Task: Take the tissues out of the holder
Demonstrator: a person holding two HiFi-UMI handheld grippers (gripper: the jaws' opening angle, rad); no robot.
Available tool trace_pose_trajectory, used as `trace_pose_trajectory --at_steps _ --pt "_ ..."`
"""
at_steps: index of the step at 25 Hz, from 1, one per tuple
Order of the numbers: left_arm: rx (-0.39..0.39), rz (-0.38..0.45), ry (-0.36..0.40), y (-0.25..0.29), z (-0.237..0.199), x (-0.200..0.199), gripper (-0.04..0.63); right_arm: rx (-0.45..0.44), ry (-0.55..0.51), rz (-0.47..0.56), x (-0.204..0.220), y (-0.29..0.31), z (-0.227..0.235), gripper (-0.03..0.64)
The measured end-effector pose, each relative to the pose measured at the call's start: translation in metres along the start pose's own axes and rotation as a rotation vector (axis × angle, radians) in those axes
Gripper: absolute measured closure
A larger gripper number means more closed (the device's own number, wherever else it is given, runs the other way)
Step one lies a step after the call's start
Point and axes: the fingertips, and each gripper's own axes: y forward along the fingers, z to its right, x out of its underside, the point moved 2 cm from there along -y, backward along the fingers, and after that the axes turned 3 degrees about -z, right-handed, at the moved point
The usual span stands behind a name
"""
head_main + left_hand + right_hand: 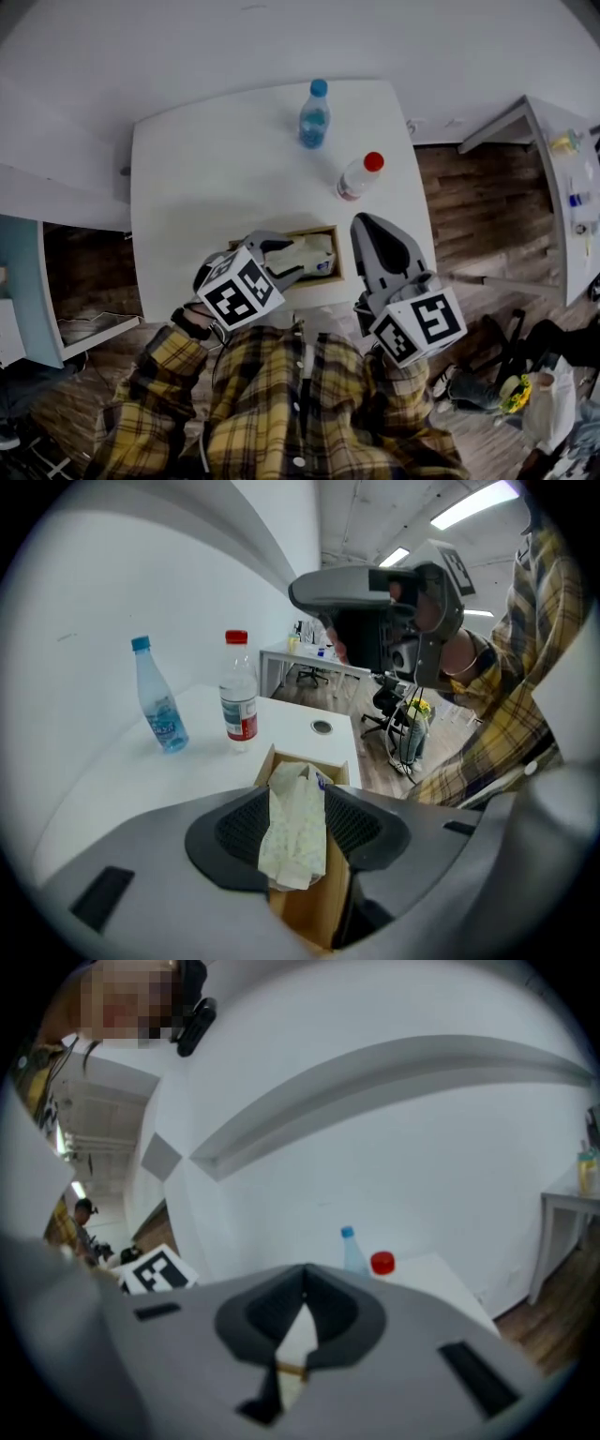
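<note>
Pull-out step in hand: pale wooden box holder (334,253) sits at near edge of white square tabletop (206,178), w/ L tool (286,262) clenched on white crumpled tissue (293,836) just above its opening. Next: lift straight up til tissue clears rim, w/o dragging holder. R tool (305,1288) pinched together, prob. empty, though that view is murky. Room: white walls, wood-plank floor (478,197). Tabletop also carries blue-capped clear bottle (314,114) & red-capped clear bottle (359,176), apart from holder.

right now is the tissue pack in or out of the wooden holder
In, at least partly: the tissue pack lies within the wooden holder rim, with the left tongs shut on it.
</note>
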Motion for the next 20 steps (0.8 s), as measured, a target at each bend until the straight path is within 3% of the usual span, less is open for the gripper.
trace_pose_trajectory --at_steps 6,15,20 --pt "0.033 -0.129 0.043 0.026 0.006 0.024 0.41 0.013 0.036 -0.011 0.01 -0.001 0.004 0.606" --pt "0.052 -0.244 0.1 0.059 0.008 0.04 0.41 0.041 0.068 -0.016 0.015 -0.005 0.015 0.606" --pt "0.058 -0.288 0.093 0.073 0.006 0.05 0.41 0.05 0.083 -0.018 0.018 -0.007 0.019 0.606"
